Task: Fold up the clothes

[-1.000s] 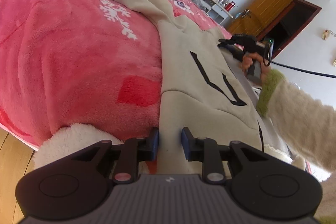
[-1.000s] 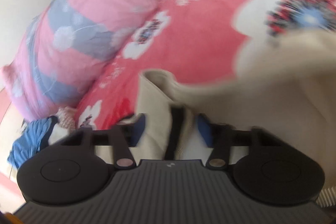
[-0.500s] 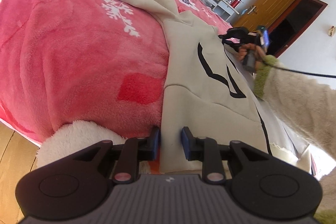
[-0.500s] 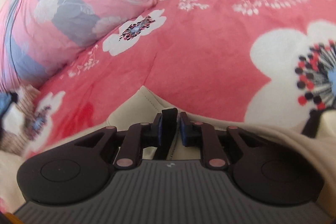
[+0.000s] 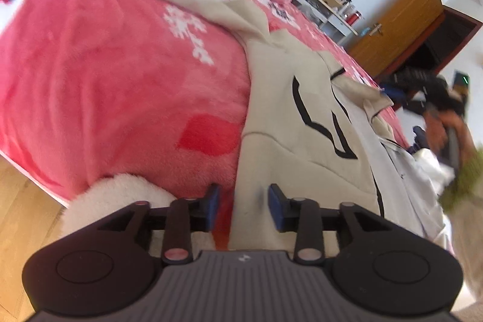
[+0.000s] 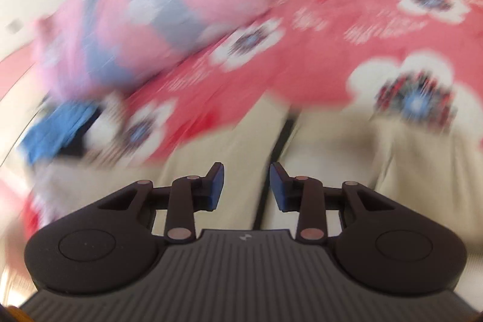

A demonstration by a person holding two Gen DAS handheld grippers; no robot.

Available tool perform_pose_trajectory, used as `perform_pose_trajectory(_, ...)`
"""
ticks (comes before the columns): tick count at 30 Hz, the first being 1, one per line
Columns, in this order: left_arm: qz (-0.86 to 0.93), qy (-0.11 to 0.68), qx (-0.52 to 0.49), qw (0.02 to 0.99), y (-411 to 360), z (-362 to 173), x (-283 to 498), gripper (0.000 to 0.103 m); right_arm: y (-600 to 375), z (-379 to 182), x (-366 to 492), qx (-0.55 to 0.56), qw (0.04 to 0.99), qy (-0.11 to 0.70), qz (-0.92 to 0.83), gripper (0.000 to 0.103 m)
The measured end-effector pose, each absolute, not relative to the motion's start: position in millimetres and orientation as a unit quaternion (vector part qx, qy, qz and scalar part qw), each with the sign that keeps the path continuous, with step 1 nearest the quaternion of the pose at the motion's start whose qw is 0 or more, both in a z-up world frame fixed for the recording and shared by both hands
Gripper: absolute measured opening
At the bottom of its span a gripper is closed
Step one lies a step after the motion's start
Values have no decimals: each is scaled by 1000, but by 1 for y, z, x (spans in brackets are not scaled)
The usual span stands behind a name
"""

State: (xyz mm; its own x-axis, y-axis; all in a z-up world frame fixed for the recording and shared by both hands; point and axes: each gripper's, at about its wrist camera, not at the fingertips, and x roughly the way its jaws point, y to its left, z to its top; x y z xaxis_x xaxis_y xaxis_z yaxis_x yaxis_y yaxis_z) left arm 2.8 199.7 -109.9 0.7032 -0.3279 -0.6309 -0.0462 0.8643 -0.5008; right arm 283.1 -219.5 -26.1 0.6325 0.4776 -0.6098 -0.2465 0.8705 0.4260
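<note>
Beige garment spread on a pink floral bed, both grippers letting go.

In the left wrist view the pink blanket fills the left of the frame; the beige garment with black line markings runs from upper left to bottom centre, its edge lying between the opening jaws of the left gripper, pads clear of it. In the blurred right wrist view a pillow sits upper left, and the right gripper hovers over beige cloth, jaws opening, pinching nothing.
</note>
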Motion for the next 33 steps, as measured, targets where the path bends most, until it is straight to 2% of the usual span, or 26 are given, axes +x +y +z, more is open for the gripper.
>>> perform_pose_trajectory(3,-69,356,-220,905,199,-96,-5,42,-192,-52,229,81,879,397,251,32)
perform_pose_trajectory(7,-60,332,-175,925,187,-77,-9,42,-151,-101,187,-91,872,402,265,31)
perform_pose_trajectory(9,-60,318,-147,935,177,-68,-9,42,-145,-100,180,-116,877,384,265,32)
perform_pose_trajectory(15,-140,308,-98,936,128,-59,17,44,-143,-62,193,-54,906,319,273,30)
perform_pose_trajectory(19,-155,341,-47,926,95,-79,40,43,-131,-101,207,-53,871,376,310,21)
perform_pose_trajectory(21,-143,365,-38,919,92,-90,45,40,-141,-108,205,-24,869,382,313,21)
perform_pose_trajectory(23,-143,369,-42,917,95,-91,45,41,-156,-106,201,19,872,380,308,16)
perform_pose_trajectory(26,-144,372,-60,915,102,-92,44,41,-178,-90,185,78,879,346,319,16)
perform_pose_trajectory(30,-139,374,-84,913,107,-93,46,41,-184,-125,184,75,862,393,311,15)
perform_pose_trajectory(32,-137,376,-89,912,108,-90,46,41,-190,-121,181,95,865,387,304,15)
perform_pose_trajectory(33,-136,377,-92,912,109,-89,46,41,-190,-114,179,105,867,390,293,18)
